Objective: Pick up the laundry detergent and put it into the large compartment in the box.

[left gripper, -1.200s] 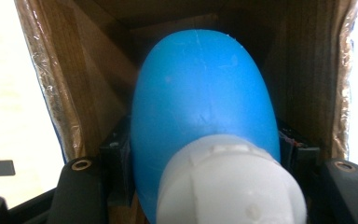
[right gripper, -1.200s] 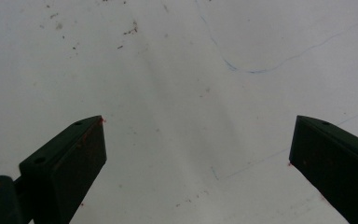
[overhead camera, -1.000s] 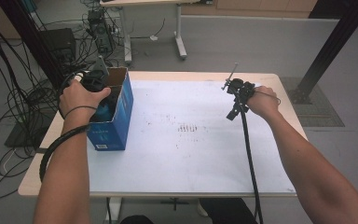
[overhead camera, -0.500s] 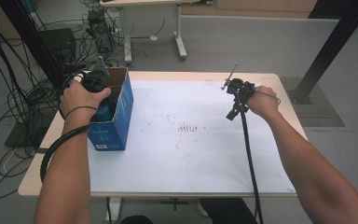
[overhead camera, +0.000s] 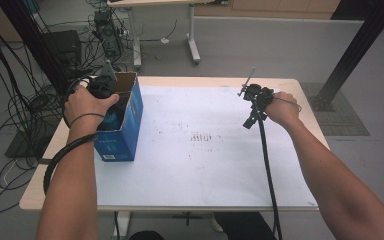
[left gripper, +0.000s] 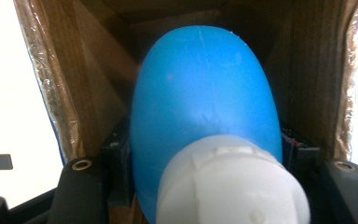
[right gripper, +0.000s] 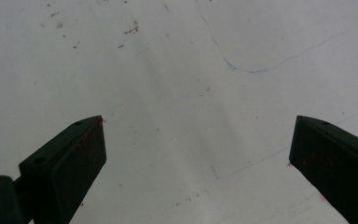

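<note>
1. Far left, the blue cardboard box (overhead camera: 119, 131) is seen standing upright at the left edge of the tabletop (overhead camera: 205, 165), top flaps open.
2. The left hand-held gripper (overhead camera: 102, 86) is reached down into that open top. In the left gripper view it's clamped on a blue plastic bottle (left gripper: 205, 107) with a white cap (left gripper: 230, 184), one jaw pressed on each flank just above the cap. So the bottle is inside the box, cap end toward the camera, brown walls all around it.
3. Handling guess: the bottle is probably light and fairly stiff, but the smooth rounded plastic looks slippery, so it could be squirted out of a grip placed too high on the bulge. The narrower part near the cap, where it's held now, is judged the safer spot. Tight fit against the box walls, so a straight lift is called for.
4. Middle of the tabletop: just the white sheet with some scuffs and pen marks.
5. Right side, the right hand-held gripper (overhead camera: 252, 107) is held over the bare surface, jaws wide apart with nothing between them.
6. Compared with a second ago, pretty much nothing is changed: both hands are found in the same spots, box not shifted, grip on the bottle unchanged.
</note>
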